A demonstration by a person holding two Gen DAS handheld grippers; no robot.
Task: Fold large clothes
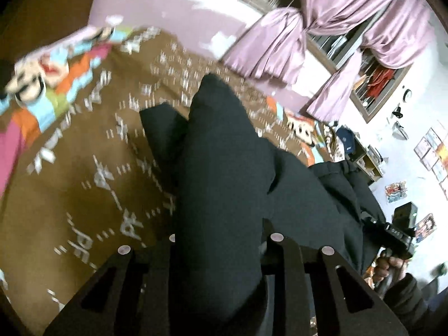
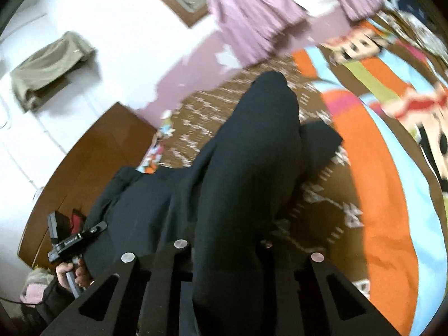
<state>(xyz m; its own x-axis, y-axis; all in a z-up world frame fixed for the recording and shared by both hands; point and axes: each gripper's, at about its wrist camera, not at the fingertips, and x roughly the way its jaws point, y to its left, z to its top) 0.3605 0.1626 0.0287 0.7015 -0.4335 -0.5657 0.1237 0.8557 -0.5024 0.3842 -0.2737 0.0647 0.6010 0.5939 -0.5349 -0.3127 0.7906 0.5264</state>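
Black garment (image 1: pixel 224 196) held up off the bed (image 1: pixel 84 168), stretched between the two grippers; a thick fold of it runs forward from between each pair of fingers and hangs down toward the bedspread. Left gripper (image 1: pixel 221 240): fingers clenched on the garment, cloth bunched between them and hiding the tips. Right gripper (image 2: pixel 224 245): same, fingers clamped on a fold of the garment (image 2: pixel 246 168), tips buried in cloth. From the left wrist view, the rest of the garment trails to the right toward the other gripper's body (image 1: pixel 397 235), gripped by the right hand (image 1: pixel 389 266). From the right wrist view, the garment spreads to the left toward the other gripper's body (image 2: pixel 70 240), held by the left hand (image 2: pixel 70 274). A flat lower part of the garment (image 1: pixel 162 128) lies lower, close to the bed; contact with the bed cannot be told. Bedspread is brown with pale printed lettering in the middle and a bright cartoon border (image 2: pixel 392 112) in orange, blue, green and pink. Both views motion-blurred. Beyond the bed: lilac curtains (image 1: pixel 336 22) knotted at a window, white wall with lilac lower band, pictures on the wall (image 1: pixel 434 151) at right. Right wrist view also shows a brown wooden headboard (image 2: pixel 84 168) at left and an olive cloth (image 2: pixel 47 67) hanging on the white wall.
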